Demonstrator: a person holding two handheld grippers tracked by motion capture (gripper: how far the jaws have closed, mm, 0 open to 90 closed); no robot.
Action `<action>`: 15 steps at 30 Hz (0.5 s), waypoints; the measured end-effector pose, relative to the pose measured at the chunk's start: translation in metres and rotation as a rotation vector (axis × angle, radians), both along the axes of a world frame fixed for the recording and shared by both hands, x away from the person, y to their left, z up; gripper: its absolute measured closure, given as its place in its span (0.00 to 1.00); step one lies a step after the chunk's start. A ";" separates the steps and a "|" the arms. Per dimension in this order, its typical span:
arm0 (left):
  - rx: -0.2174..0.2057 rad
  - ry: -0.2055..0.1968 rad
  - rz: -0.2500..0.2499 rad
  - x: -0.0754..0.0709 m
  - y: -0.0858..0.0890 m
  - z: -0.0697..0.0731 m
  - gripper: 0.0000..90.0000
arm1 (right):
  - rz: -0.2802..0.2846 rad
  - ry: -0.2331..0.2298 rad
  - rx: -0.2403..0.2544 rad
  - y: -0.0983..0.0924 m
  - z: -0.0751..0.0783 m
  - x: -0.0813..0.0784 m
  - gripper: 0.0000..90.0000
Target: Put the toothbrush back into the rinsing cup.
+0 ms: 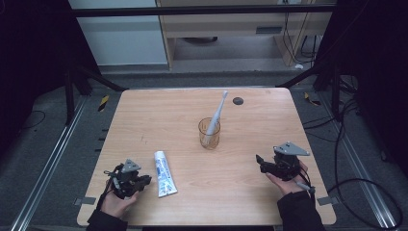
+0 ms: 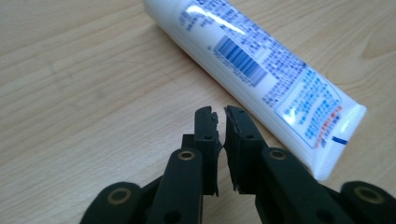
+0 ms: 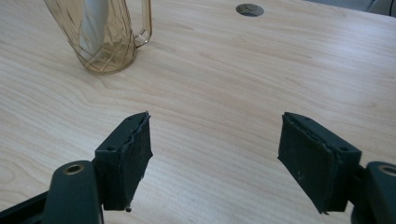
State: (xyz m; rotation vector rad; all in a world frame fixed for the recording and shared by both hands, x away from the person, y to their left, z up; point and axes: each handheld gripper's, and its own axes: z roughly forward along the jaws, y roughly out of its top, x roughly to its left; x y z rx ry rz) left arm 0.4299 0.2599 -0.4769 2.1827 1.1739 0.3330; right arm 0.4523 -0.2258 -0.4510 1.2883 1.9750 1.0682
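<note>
On the wooden table (image 1: 144, 120), your left gripper (image 2: 220, 116) is nearly closed on nothing beside the toothpaste tube (image 2: 261, 70); reopen it first. Right gripper (image 3: 215, 140) stands wide, empty.

Bare table (image 1: 250, 192) is lying between both grippers; only the toothpaste tube (image 1: 164, 173) and amber cup (image 1: 210, 133) are standing in the way.

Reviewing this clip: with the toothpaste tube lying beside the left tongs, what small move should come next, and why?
Probably reopen the left tongs and shift them over the toothpaste tube: their jaws stand nearly shut on nothing, with the tube lying just beside them on the table.
</note>
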 end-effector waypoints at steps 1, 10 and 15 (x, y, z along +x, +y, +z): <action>0.003 0.003 -0.007 0.000 -0.001 0.000 0.94 | -0.001 0.000 -0.003 -0.001 -0.001 -0.002 0.28; 0.015 0.036 -0.080 -0.006 -0.019 -0.002 1.00 | -0.022 0.015 -0.014 -0.009 -0.007 -0.011 0.28; 0.018 0.024 -0.094 -0.008 -0.025 -0.001 1.00 | -0.017 0.019 -0.020 -0.007 -0.010 -0.010 0.28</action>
